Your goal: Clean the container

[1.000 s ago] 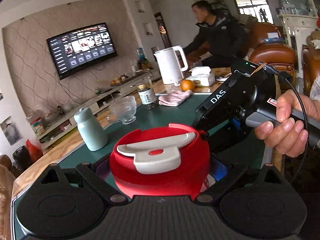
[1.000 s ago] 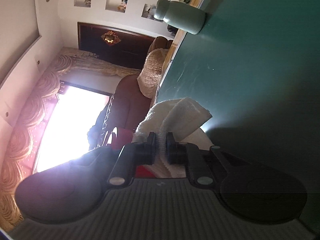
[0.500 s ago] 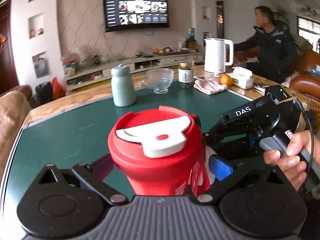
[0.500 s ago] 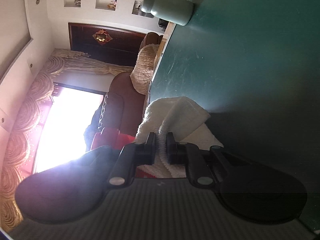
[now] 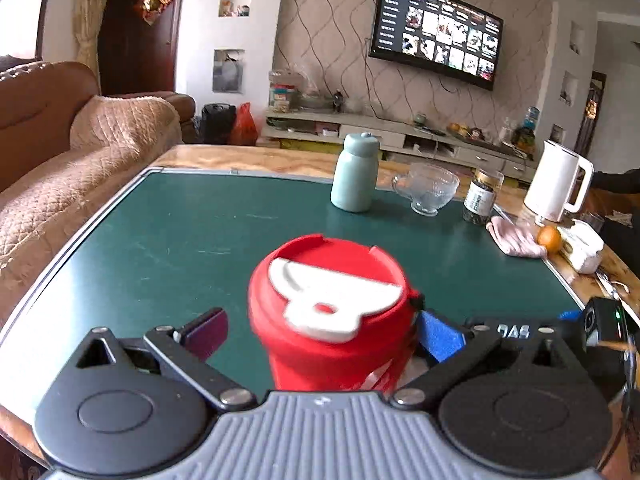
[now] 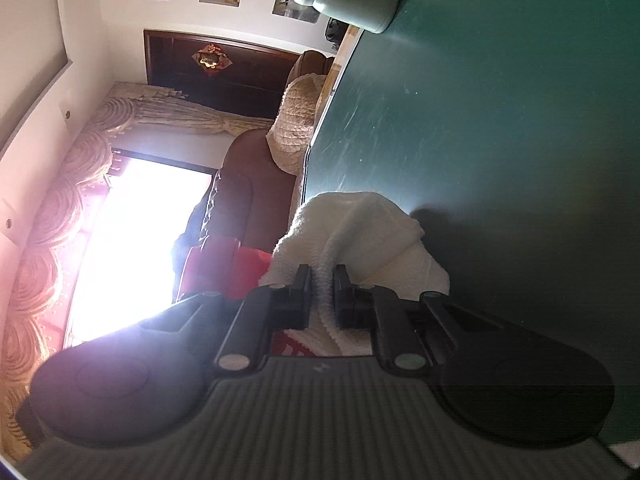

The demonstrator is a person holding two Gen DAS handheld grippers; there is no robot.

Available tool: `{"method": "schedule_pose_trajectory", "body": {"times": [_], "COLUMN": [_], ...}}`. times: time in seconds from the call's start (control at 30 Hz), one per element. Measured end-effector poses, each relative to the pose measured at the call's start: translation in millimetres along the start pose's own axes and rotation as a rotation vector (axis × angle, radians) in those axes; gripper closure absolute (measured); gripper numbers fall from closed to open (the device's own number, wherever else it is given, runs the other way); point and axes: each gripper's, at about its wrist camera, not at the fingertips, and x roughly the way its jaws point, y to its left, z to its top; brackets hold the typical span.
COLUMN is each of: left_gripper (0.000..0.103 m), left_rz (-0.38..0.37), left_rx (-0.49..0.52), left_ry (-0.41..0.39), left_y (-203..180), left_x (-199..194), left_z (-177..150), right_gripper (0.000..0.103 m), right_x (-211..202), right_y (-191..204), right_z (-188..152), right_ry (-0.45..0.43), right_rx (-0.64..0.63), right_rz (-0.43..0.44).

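Red cup (image 5: pixel 332 312): I see it upright on the green table mat (image 5: pixel 180 240), white flip lid on top, standing between my left fingers; in the right wrist view only a red sliver (image 6: pixel 224 268) of it shows, left of the cloth
Left gripper (image 5: pixel 320 332): jaws spread as wide as I have them; the purple pad (image 5: pixel 206 330) stands clear of the cup's side; the blue pad (image 5: pixel 438 334) sits right against the other side, and I cannot tell whether it touches
Right gripper (image 6: pixel 322 296): jaws nearly together, pinching a white cloth (image 6: pixel 360 232); the cloth bunches out past the fingertips, close beside the cup
Far side of the mat: pale green bottle (image 5: pixel 354 176), glass cup (image 5: pixel 426 190) and jar (image 5: pixel 482 198) in a row; pink cloth (image 5: pixel 514 242), orange (image 5: pixel 549 237) and white kettle (image 5: pixel 556 184) off to the right
Room: wall television (image 5: pixel 436 32); brown sofa (image 5: pixel 60 152) on the left
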Motion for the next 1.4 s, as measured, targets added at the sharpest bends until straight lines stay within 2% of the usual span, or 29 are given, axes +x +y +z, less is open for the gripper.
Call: {"method": "schedule_pose_trajectory", "body": {"times": [0.13,0.4,0.47,0.53,0.77,0.83,0.97,1.03,1.1,1.23,1.3,1.4], "left_gripper": [0.0,0.0,0.002,0.008,0.008,0.008,0.008,0.008,0.008,0.008,0.008,0.008], "left_rz": [0.047,0.087,0.078,0.059,-0.041,-0.094,-0.19,-0.247,-0.307,-0.368,-0.384,-0.416], "left_rx": [0.038,0.035,0.035,0.026,0.017,0.062,0.246,0.297,0.346,0.382,0.412,0.449], "left_ry": [0.002,0.005,-0.007,-0.028,-0.095,-0.147,-0.225,-0.231,-0.231,-0.21,-0.202,-0.186], "left_y": [-12.2,-14.8,-13.2,-9.0,13.0,20.2,22.5,23.9,27.8,34.4,35.3,37.3], "left_x": [3.4,10.5,8.9,7.2,7.7,9.1,18.2,21.8,24.7,26.2,25.0,25.3], "left_z": [0.6,1.1,-1.3,-4.2,-12.9,-20.8,-27.3,-24.3,-22.5,-17.1,-16.0,-13.5], "right_gripper": [0.09,0.088,0.088,0.088,0.088,0.088,0.088,0.088,0.088,0.088,0.088,0.088], "right_x": [-5.2,-10.7,-11.6,-11.9,-10.6,-10.0,-10.4,-10.3,-7.2,7.7,10.4,4.7], "right_y": [3.2,5.4,5.2,4.5,5.2,5.1,7.3,10.3,8.2,-14.0,-17.3,-7.7], "right_z": [-4.7,-10.7,-11.3,-10.9,-11.9,-9.9,3.7,11.5,17.0,15.1,11.8,10.7], "right_ry": [0.001,0.015,0.016,0.017,0.023,0.021,-0.023,-0.047,-0.055,-0.023,-0.013,-0.029], "right_rx": [-0.008,-0.016,-0.018,-0.016,-0.02,-0.01,0.039,0.042,0.029,0.041,0.053,0.06], "right_rz": [-0.004,0.001,0.001,0.001,0.005,0.012,0.086,0.111,0.1,-0.04,-0.067,0.006]}}
